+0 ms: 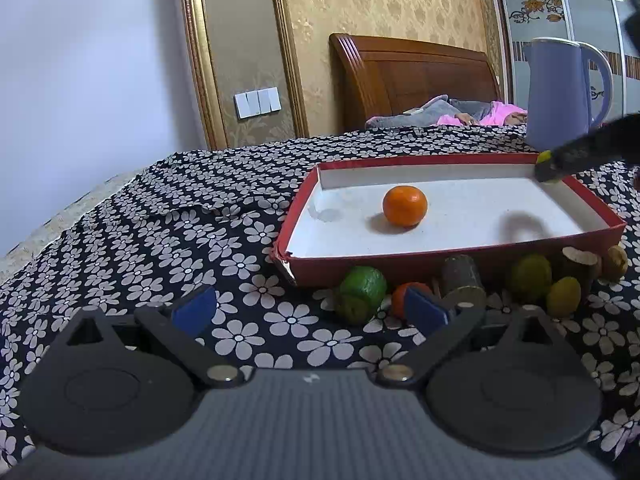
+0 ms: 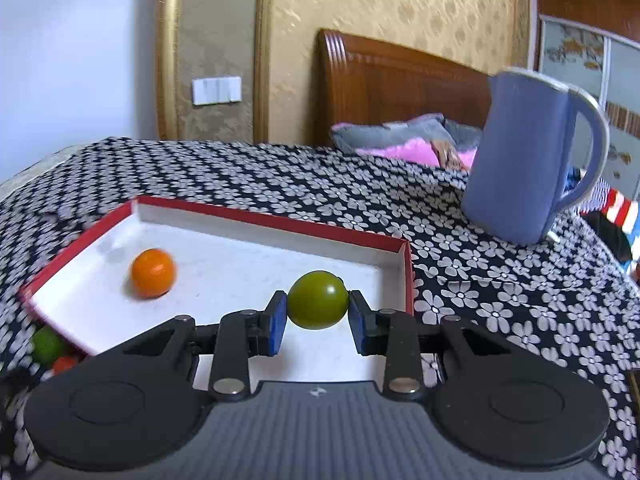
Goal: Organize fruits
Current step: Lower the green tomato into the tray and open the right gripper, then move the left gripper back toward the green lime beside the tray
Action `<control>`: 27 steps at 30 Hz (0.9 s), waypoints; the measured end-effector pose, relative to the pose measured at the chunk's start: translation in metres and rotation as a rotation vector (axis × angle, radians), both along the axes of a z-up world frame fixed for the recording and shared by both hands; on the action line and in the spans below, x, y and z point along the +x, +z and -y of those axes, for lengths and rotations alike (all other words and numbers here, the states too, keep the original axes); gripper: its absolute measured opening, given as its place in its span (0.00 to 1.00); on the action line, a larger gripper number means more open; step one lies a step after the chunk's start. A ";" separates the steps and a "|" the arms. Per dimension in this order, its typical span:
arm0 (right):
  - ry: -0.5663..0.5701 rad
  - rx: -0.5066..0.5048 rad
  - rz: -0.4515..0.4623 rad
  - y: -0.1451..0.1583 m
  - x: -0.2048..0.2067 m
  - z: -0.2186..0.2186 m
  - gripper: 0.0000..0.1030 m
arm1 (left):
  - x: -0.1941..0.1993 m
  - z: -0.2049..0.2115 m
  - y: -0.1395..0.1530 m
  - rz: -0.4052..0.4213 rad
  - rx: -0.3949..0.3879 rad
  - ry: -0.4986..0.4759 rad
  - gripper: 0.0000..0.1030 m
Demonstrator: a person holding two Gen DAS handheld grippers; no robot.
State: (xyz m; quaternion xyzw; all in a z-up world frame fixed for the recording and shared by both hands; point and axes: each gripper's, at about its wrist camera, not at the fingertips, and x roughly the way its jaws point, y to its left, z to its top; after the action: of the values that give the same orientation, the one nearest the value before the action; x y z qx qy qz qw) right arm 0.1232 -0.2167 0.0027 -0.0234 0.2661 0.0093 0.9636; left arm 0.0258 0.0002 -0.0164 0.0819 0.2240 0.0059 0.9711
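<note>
— What's the setting?

— A bedroom with gold patterned wallpaper and a wooden headboard [image 1: 416, 76]. In front lies a dark cloth with white flowers [image 1: 192, 216], covering the work surface.

— And on it, going left to right?

— From the left wrist view, the left gripper [image 1: 308, 308] hangs low over the cloth with its blue pads spread wide, nothing between them. Past it sits a shallow red tray with a white floor [image 1: 480, 248]. An orange fruit [image 1: 405, 205] rests inside, left of the middle. Along the tray's near wall, outside it, lies a row of pieces: a green chunk [image 1: 362, 294], a small orange one partly hidden by the pad, a brownish log-like piece [image 1: 464, 280], then several yellow-green fruits [image 1: 532, 278].

— The other gripper?

— The right gripper [image 2: 318, 312] pinches a green fruit [image 2: 318, 300] between its pads, held above the tray's right end. A blue jug [image 2: 524, 156] stands beyond the tray, at the right.
</note>
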 end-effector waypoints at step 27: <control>0.051 0.070 -0.026 -0.040 -0.111 0.036 0.44 | 0.013 -0.044 -0.001 -0.080 -0.255 0.107 1.00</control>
State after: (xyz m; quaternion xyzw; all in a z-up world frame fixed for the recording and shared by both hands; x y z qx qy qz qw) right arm 0.0127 -0.2526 -0.0373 0.0037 0.2776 0.0436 0.9597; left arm 0.0384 0.0444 -0.0171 -0.0538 0.2653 0.0259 0.9623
